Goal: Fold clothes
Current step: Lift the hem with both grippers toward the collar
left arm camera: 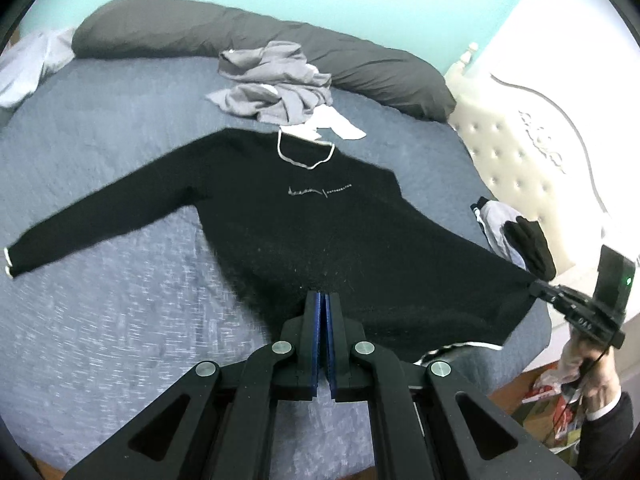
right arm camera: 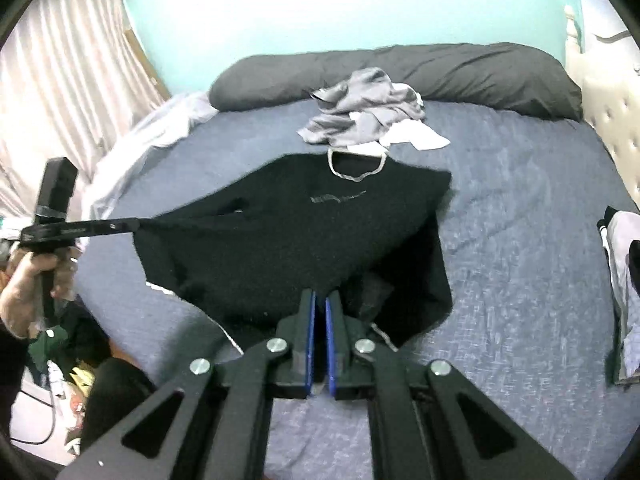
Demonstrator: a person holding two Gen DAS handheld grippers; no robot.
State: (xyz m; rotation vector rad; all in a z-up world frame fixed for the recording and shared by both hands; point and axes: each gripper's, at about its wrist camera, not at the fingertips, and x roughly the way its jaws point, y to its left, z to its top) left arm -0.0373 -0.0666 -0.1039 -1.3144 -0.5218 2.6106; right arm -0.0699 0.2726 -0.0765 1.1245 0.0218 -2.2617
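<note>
A black long-sleeved sweater [left arm camera: 312,224] with a white-edged collar and small chest lettering lies front up on the blue-grey bed [left arm camera: 100,320]. Its bottom hem is raised off the cover. My left gripper [left arm camera: 322,294] is shut on the hem's middle part. My right gripper [left arm camera: 534,284], held by a hand at the right, is shut on the hem's corner and pulls it taut. In the right wrist view, the right gripper [right arm camera: 320,294] pinches the sweater [right arm camera: 280,240], and the left gripper [right arm camera: 136,224] grips its far side. One sleeve [left arm camera: 80,232] stretches out left.
A heap of grey and white clothes [left arm camera: 276,84] lies beyond the collar, in front of a long dark pillow [left arm camera: 360,60]. A stack of folded garments [right arm camera: 624,280] sits at the bed's right side by the tufted headboard [left arm camera: 516,168]. Curtains [right arm camera: 60,80] and floor clutter [right arm camera: 60,360] are on the left.
</note>
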